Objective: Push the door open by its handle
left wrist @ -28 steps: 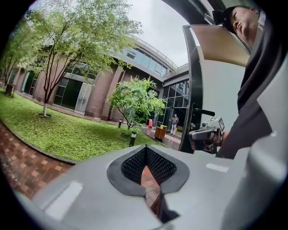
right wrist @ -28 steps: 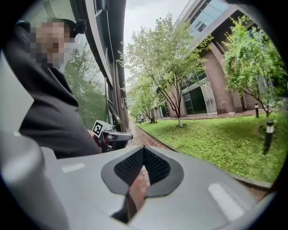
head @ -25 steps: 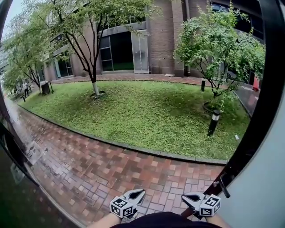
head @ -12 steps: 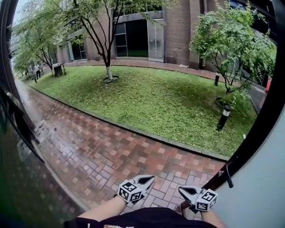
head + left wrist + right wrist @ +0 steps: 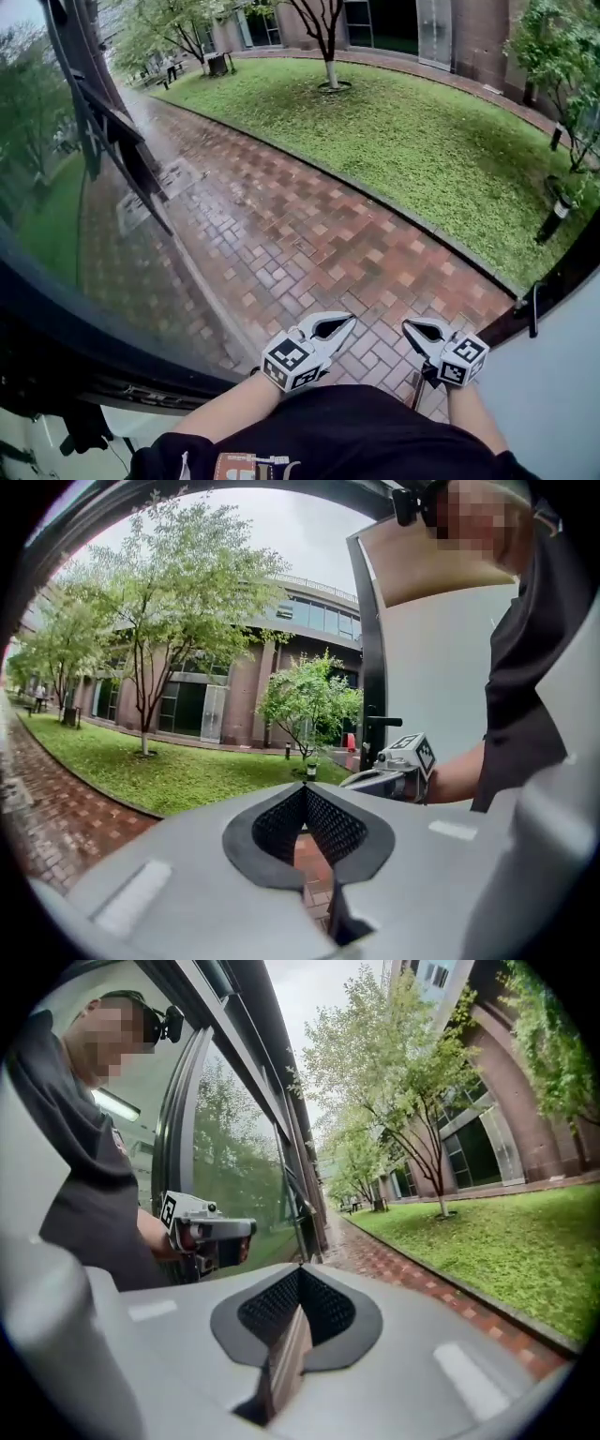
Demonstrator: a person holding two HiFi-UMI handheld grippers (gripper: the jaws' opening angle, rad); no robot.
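Note:
The door [image 5: 553, 394], a white panel with a black edge, stands swung open at the right of the head view. Its black lever handle [image 5: 532, 309] sticks out from that edge; the left gripper view shows the same handle [image 5: 382, 722]. My left gripper [image 5: 347, 322] is shut and empty, held low over the brick path. My right gripper [image 5: 410, 325] is also shut and empty, about a hand's width left of the door edge and touching nothing. Each gripper view shows the other gripper: the right gripper [image 5: 398, 764] and the left gripper [image 5: 208, 1232].
A glass wall with a dark frame [image 5: 103, 141] runs along the left. A wet red brick path [image 5: 309, 234] lies ahead through the doorway, with a lawn [image 5: 441, 141], trees and a brick building [image 5: 234, 691] beyond. A short black bollard lamp [image 5: 553, 216] stands in the grass.
The head view has swung down and left, bringing the glass wall in at the left. Both grippers now sit higher in the view and stay shut, with the door edge still at the right.

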